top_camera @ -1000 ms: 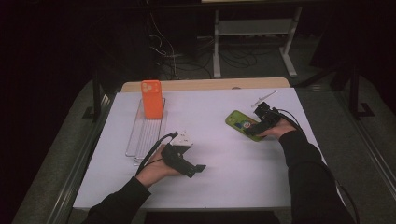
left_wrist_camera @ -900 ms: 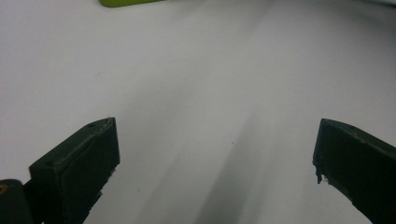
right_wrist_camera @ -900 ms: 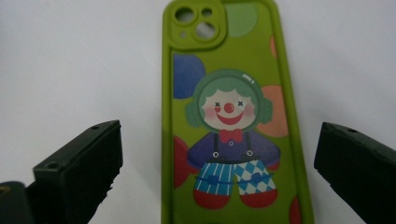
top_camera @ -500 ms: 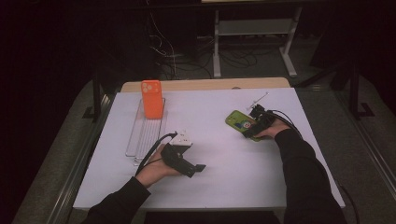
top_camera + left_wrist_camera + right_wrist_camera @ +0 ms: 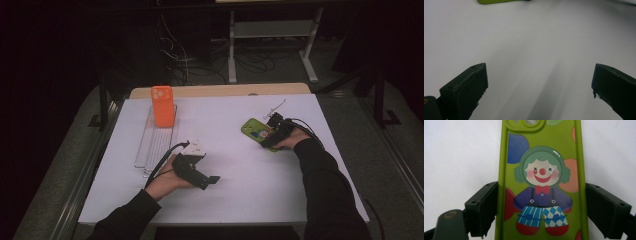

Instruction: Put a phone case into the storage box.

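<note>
Right gripper view looks straight down the right gripper, whose two black jaws stand on either side of a green phone case printed with a clown; the jaws have just been closing in on it, yet a sliver of white still shows between each jaw and the long edge of the case beside it, so whether the pads already press on it cannot be told; the case lies flat, back up, its camera cut-out at the far end from the jaws. High view places that gripper at the right of the white bench, the green phone case lying at an angle under its tip, the person's right hand behind it and a cable trailing off; a thin metal rod lies just beyond.

Left gripper view shows the left gripper with its jaws spread wide and nothing between them, bare white bench below; a strip of the green case sits at the top edge. High view has the left gripper resting low in the left hand near the front of the bench, well apart from the case; just to its left lies a clear plastic tray, and an orange phone case stands upright at the tray's far end.
</note>
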A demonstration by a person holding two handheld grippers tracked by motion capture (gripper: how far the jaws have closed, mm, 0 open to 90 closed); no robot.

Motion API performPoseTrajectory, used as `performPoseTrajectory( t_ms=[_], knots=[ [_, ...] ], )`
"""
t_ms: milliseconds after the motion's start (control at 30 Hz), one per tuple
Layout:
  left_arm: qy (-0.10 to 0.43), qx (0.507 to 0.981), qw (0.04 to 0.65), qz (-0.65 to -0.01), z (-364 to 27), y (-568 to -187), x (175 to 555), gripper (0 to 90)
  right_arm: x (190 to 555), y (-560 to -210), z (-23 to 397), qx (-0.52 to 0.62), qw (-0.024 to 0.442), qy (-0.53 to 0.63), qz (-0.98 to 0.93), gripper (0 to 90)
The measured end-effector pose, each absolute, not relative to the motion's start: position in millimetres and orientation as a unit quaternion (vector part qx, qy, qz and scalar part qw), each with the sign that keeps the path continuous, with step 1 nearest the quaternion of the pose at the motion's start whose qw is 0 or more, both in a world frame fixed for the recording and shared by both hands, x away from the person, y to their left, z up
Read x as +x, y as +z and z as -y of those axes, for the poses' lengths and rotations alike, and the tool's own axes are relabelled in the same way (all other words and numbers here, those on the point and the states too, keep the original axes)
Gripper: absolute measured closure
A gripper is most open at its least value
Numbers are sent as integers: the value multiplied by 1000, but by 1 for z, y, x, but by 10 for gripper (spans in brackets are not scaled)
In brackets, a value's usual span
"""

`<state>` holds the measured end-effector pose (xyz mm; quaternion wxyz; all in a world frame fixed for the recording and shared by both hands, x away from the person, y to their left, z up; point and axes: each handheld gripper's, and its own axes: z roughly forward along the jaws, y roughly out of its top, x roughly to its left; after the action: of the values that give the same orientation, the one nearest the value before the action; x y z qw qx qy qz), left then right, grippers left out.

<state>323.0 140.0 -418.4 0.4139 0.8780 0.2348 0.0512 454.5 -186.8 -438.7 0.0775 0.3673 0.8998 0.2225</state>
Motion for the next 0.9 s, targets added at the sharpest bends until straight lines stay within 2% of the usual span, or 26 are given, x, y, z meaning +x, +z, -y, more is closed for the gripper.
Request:
performPoseTrajectory(
  t_ms=[267,500,900],
  knots=[
    [51,878,414,-236,-140,-418,323,3,453,-436,187,365,76,226,-900,154],
    [43,879,414,-232,-141,-415,324,3,442,-418,189,354,74,248,-899,154],
    [32,879,423,-218,-142,-389,332,3,411,-391,188,326,81,268,-903,154]
  ],
)
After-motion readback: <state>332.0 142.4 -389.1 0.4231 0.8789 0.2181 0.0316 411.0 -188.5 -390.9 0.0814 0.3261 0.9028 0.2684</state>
